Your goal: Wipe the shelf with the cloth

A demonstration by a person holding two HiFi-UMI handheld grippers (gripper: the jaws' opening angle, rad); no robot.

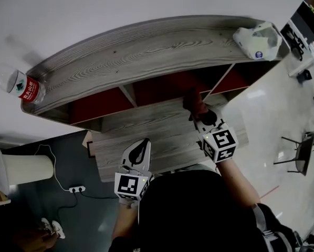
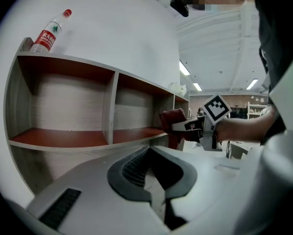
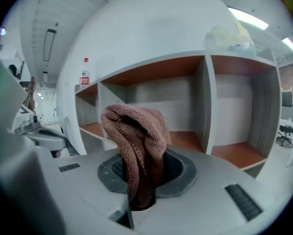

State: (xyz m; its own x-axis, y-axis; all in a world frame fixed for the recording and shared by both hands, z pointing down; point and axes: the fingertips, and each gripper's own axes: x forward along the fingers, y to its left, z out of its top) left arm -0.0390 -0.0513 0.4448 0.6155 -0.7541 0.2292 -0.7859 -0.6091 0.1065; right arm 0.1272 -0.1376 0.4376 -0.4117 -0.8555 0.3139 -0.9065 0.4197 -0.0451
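Note:
The shelf (image 1: 146, 51) has a grey wood-grain top and red-floored compartments (image 3: 185, 141) (image 2: 63, 140). My right gripper (image 1: 199, 114) (image 3: 141, 192) is shut on a reddish-brown cloth (image 1: 192, 101) (image 3: 136, 136). The cloth bunches up above the jaws, just in front of the compartment openings near the middle-right divider. From the left gripper view the cloth (image 2: 172, 119) shows at the shelf's front edge. My left gripper (image 1: 140, 150) (image 2: 154, 180) hangs lower and nearer to me, over the wooden board. It is shut with nothing in it.
A water bottle (image 1: 20, 84) (image 2: 47, 33) lies on the shelf top's left end. A white plastic bag (image 1: 258, 41) (image 3: 227, 35) sits on the right end. A wooden board (image 1: 146, 135) juts out below the compartments. A white pedestal (image 1: 20, 169) and a power strip (image 1: 75, 189) are on the floor at left.

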